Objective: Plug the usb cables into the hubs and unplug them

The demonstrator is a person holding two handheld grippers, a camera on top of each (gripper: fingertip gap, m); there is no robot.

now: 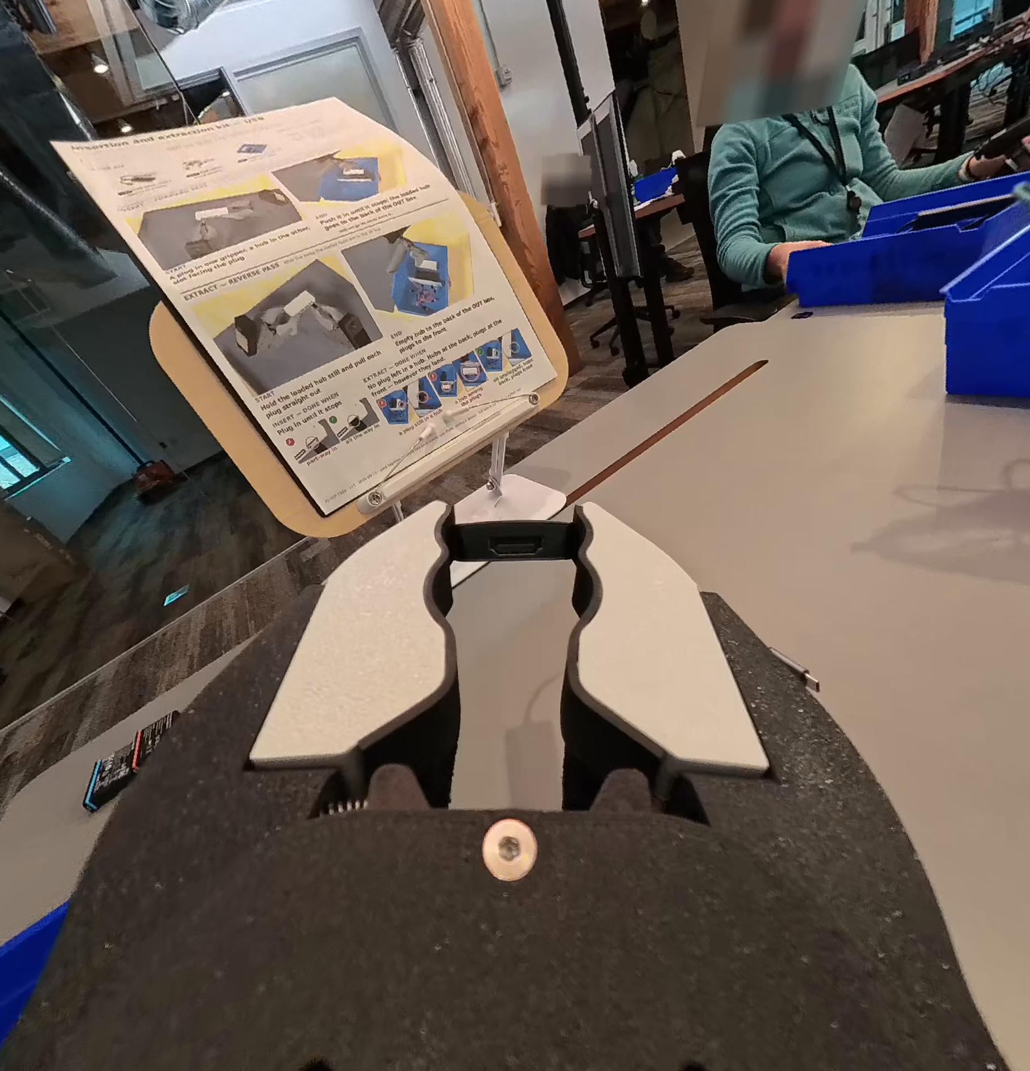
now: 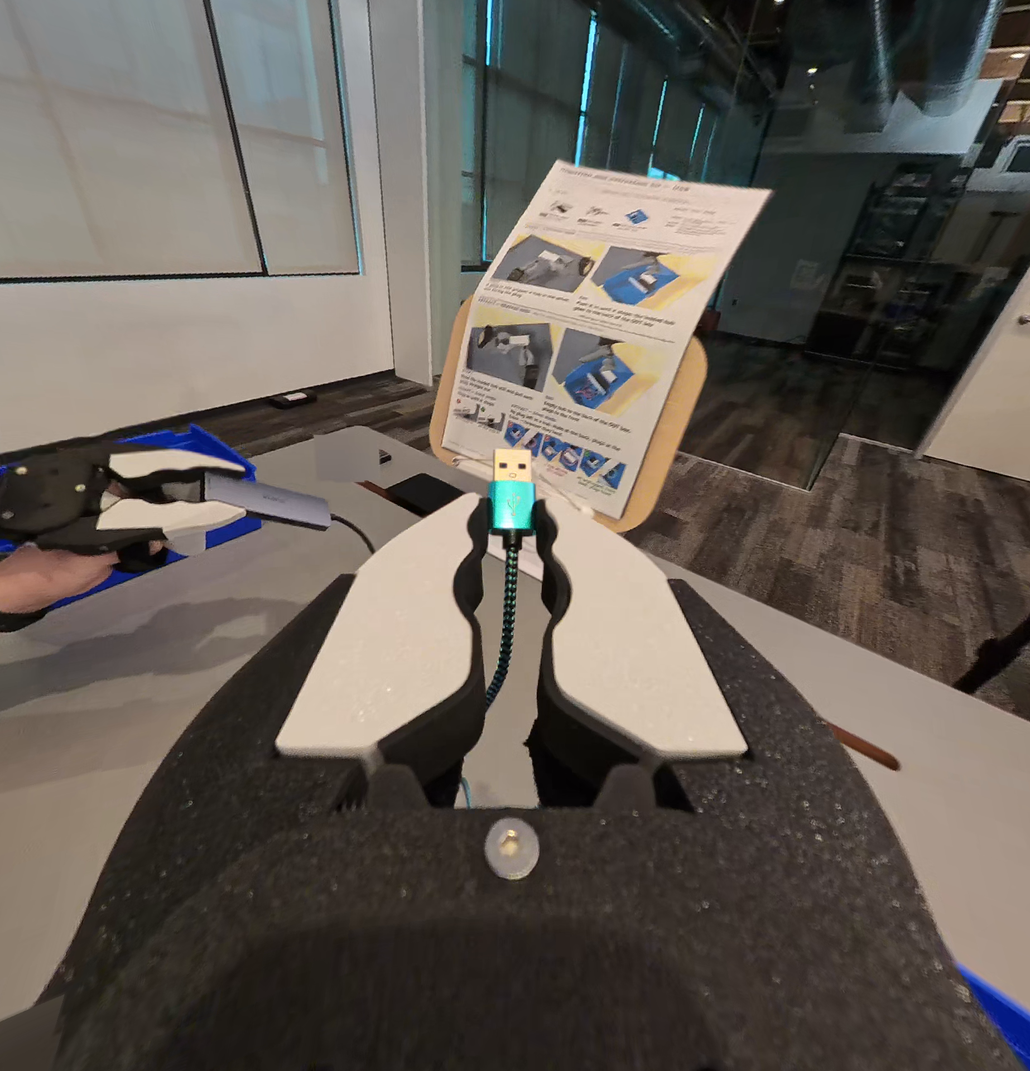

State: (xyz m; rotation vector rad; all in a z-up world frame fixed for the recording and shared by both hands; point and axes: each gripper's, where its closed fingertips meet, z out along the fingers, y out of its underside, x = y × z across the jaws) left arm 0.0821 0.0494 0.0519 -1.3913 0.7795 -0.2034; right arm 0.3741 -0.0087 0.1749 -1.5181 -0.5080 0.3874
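Grey table (image 2: 153, 666) fills the foreground; the hub's (image 1: 510, 542) body hides behind the left gripper (image 1: 510, 545), clamped on its dark end. Right gripper (image 2: 510, 516) pinches a teal USB plug (image 2: 511, 492), metal tip pointing far, braided cable trailing out of sight.

1. Most of the hub (image 1: 510, 540) hides behind the left tool's fingers (image 1: 379, 631).
2. The green cable (image 2: 504, 631) drops out of sight under the right tool.
3. The blue bin (image 1: 999, 324) is cut off by the edge.
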